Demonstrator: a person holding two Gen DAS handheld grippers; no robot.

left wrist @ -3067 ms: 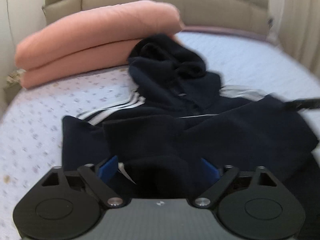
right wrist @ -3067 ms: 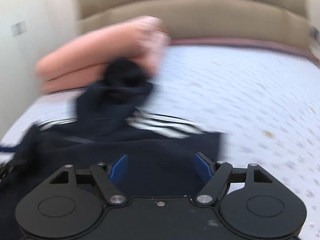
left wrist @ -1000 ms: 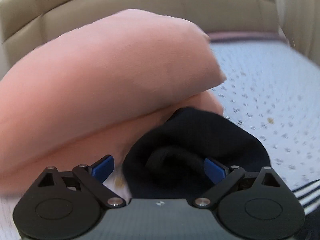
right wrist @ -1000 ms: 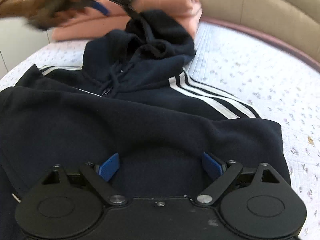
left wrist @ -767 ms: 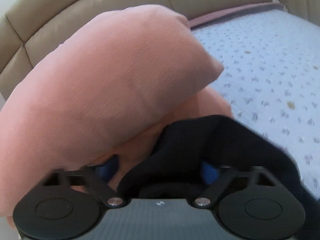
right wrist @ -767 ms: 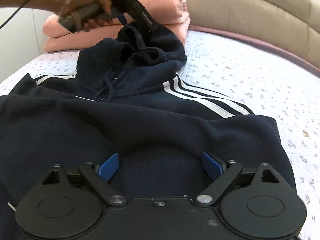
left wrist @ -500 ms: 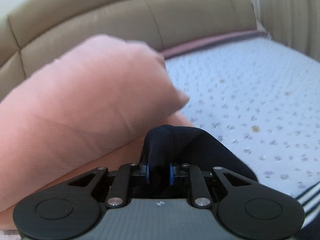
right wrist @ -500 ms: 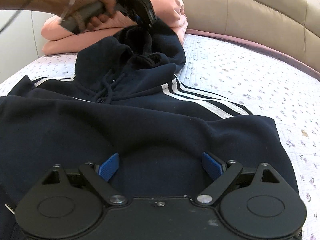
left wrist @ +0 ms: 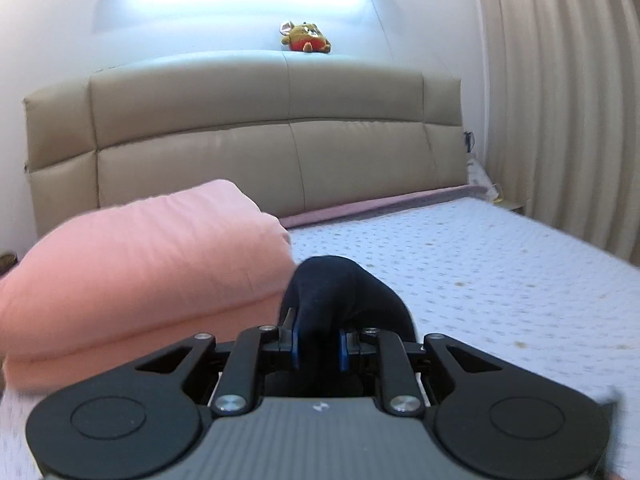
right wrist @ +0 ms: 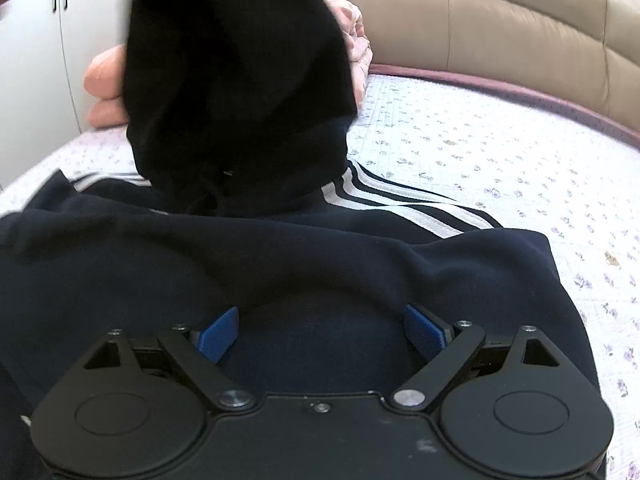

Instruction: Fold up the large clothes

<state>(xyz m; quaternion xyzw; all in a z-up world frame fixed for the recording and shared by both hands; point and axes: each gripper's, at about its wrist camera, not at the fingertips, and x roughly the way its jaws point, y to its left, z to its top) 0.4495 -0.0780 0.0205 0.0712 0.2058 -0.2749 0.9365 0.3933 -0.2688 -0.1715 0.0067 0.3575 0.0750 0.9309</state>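
Observation:
A dark navy hoodie point(right wrist: 280, 264) with white shoulder stripes point(right wrist: 404, 204) lies folded on the bed. My left gripper point(left wrist: 318, 346) is shut on the tip of its hood point(left wrist: 340, 292) and holds it up in the air; in the right wrist view the lifted hood point(right wrist: 236, 80) hangs over the hoodie's body. My right gripper point(right wrist: 320, 330) is open, its blue pads either side of the folded navy cloth near the lower edge, gripping nothing.
A folded pink duvet point(left wrist: 140, 264) lies at the head of the bed, left of the hood. The floral sheet point(right wrist: 500, 160) stretches to the right. A beige headboard point(left wrist: 280, 152) with a plush toy point(left wrist: 306, 38) stands behind, curtains point(left wrist: 560, 100) at right.
My left gripper closed on the hood tip and has lifted it up, pulling the hood upright above the hoodie. My right gripper stayed open in place over the folded body.

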